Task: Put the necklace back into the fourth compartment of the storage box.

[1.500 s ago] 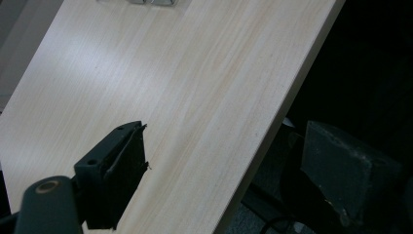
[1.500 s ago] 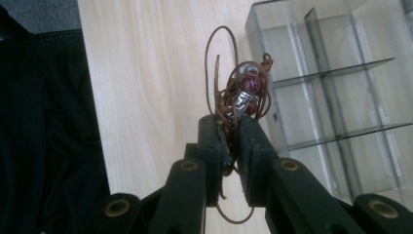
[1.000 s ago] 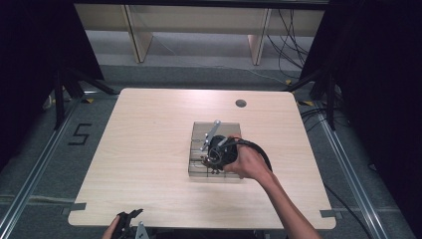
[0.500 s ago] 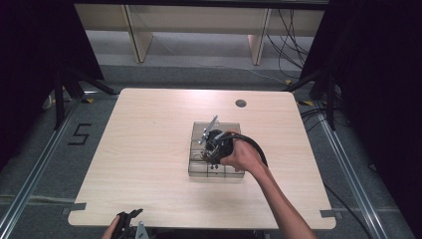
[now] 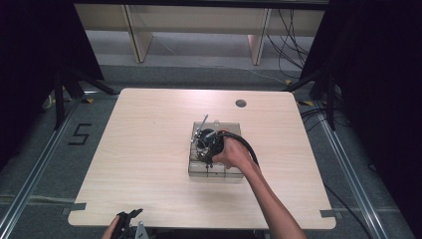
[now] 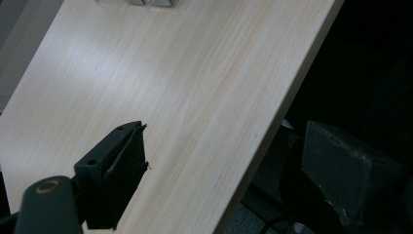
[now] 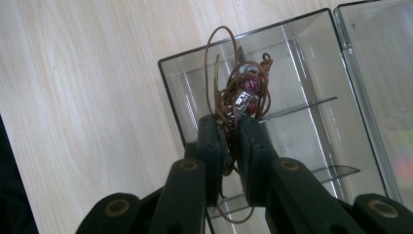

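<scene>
A clear plastic box (image 5: pixel 215 169) with dividers sits at the middle of the wooden table (image 5: pixel 149 149). My right gripper (image 5: pixel 206 152) hangs over it, shut on a tangled brown cord necklace (image 7: pixel 234 97) with red and silver beads. In the right gripper view the necklace dangles over the box's (image 7: pixel 302 87) near-left compartment, and the pads (image 7: pixel 214 141) pinch the cord. My left gripper (image 5: pixel 130 221) rests low at the table's front edge. In the left gripper view its jaws stand far apart, one pad (image 6: pixel 122 170) over the tabletop (image 6: pixel 195 73), the other off the edge, with nothing between them.
A round dark grommet (image 5: pixel 241 103) is set in the table near the back right. A thin metal rod (image 5: pixel 201 125) leans at the box's far left corner. Shelving legs and cables stand on the floor beyond the table.
My right gripper has moved with the necklace a little toward the left and down over the box. The left gripper has stayed where it was.
</scene>
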Action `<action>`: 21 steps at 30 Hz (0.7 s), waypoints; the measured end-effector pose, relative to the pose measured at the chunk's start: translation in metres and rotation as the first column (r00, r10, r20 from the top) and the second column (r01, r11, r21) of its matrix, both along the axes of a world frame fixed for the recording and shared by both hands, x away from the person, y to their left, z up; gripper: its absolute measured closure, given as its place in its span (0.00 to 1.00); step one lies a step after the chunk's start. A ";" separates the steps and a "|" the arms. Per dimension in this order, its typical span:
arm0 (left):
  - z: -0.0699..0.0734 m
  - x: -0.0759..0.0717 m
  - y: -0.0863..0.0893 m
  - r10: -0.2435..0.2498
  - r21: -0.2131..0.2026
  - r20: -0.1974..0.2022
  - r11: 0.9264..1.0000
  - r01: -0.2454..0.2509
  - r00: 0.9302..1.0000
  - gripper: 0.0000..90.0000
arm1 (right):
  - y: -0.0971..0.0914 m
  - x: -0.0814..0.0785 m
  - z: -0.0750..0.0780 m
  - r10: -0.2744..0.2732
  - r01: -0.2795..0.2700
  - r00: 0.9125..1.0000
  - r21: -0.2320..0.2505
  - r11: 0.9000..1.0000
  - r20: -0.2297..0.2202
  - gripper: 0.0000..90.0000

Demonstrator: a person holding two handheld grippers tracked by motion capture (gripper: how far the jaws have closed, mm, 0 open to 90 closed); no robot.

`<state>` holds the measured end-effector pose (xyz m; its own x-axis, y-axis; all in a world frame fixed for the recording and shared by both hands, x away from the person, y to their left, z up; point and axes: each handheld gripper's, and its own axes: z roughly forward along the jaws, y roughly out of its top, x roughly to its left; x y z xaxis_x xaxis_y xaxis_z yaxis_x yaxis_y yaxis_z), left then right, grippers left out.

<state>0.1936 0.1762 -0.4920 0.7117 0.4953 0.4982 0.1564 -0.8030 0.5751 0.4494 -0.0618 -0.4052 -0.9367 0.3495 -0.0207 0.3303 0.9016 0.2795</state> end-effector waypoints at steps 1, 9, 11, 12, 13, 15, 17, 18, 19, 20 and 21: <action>0.000 0.000 0.000 0.000 0.000 0.000 1.000 0.000 1.000 0.18 | 0.000 0.000 0.000 0.000 0.000 1.000 0.000 1.000 0.000 0.91; 0.002 0.000 0.001 0.001 0.010 0.004 1.000 -0.001 1.000 0.18 | 0.013 0.009 -0.018 0.024 -0.026 0.999 -0.039 0.999 -0.048 0.91; 0.001 0.000 0.001 0.007 -0.004 0.000 1.000 -0.007 1.000 0.18 | 0.015 0.009 -0.018 0.016 -0.019 0.999 -0.058 0.998 -0.052 0.91; 0.002 0.001 0.001 -0.005 0.007 -0.014 1.000 0.005 1.000 0.18 | 0.017 0.008 -0.018 0.000 -0.004 0.998 -0.063 0.998 -0.063 0.91; 0.002 0.000 0.001 -0.002 0.006 -0.008 1.000 0.002 1.000 0.18 | 0.018 0.009 -0.020 0.002 -0.006 0.998 -0.065 0.998 -0.067 0.91; 0.002 0.000 0.001 0.001 0.010 0.003 1.000 -0.001 1.000 0.18 | 0.019 0.011 -0.024 0.038 -0.043 0.997 -0.058 0.997 -0.074 0.91; 0.002 0.000 0.001 0.003 0.011 0.001 1.000 -0.003 1.000 0.18 | 0.020 0.011 -0.026 0.033 -0.038 0.996 -0.060 0.998 -0.087 0.91; 0.002 0.000 0.001 0.002 0.009 -0.001 1.000 -0.002 1.000 0.18 | 0.022 0.012 -0.029 0.032 -0.038 0.995 -0.063 0.997 -0.095 0.91; 0.002 0.000 0.001 0.002 0.009 -0.001 1.000 -0.002 1.000 0.18 | 0.022 0.012 -0.029 0.032 -0.038 0.995 -0.063 0.997 -0.095 0.91; 0.002 0.000 0.001 0.001 0.009 0.001 1.000 -0.001 1.000 0.18 | 0.023 0.011 -0.029 0.014 -0.021 0.994 -0.073 0.997 -0.104 0.91; 0.003 0.000 0.001 0.000 0.011 0.002 1.000 0.000 1.000 0.18 | 0.025 0.011 -0.031 0.011 -0.019 0.994 -0.075 0.997 -0.105 0.91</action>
